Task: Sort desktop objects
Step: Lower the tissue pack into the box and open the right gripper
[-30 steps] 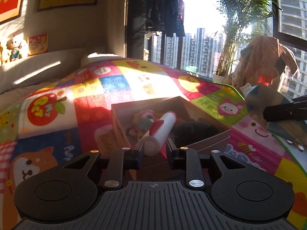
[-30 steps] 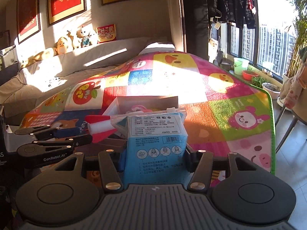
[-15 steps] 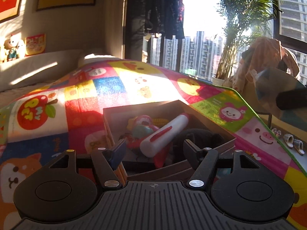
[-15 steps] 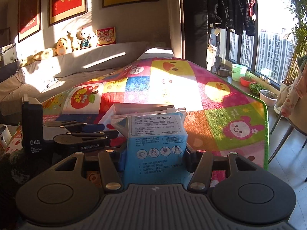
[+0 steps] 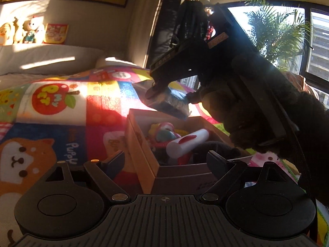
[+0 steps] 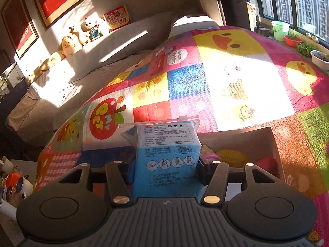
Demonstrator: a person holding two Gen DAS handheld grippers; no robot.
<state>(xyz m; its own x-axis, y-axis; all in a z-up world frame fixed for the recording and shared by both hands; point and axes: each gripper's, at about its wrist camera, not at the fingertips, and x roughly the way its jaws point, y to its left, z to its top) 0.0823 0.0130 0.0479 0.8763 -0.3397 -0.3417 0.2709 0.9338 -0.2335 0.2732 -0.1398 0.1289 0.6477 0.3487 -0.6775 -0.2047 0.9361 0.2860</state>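
Above the open cardboard box [image 5: 141, 144], the right tool [image 6: 164, 173] pinches a blue mask packet [image 6: 166, 158] between its two fingers; the packet's white label carries small printed text too fine to read, a barcode, and a row of four pictograms of a face putting on a mask. Seen from the left wrist view, that same packet [image 5: 170, 103] hangs tilted over the far rim of the box, with the dark right tool body and the person's dark-gloved hand [image 5: 246, 119] filling the space to the right of the box and hiding the window side of the room. The left tool [image 5: 165, 161] sits at the near corner of the box with its jaws opening wide, nothing between them but the box corner beyond. Inside the box lie a white tube with a red mark [image 5: 187, 143], a colourful toy [image 5: 162, 132], something yellow and ridged [image 6: 232, 156] and a dark item that cannot be made out. Under the box spreads a patchwork play mat [image 5: 51, 123] printed with "MY PET" on a red apple left of the box and "Puppy" beside a cartoon dog. Beyond the box, plush toys [image 6: 82, 35] line a ledge under red framed pictures.
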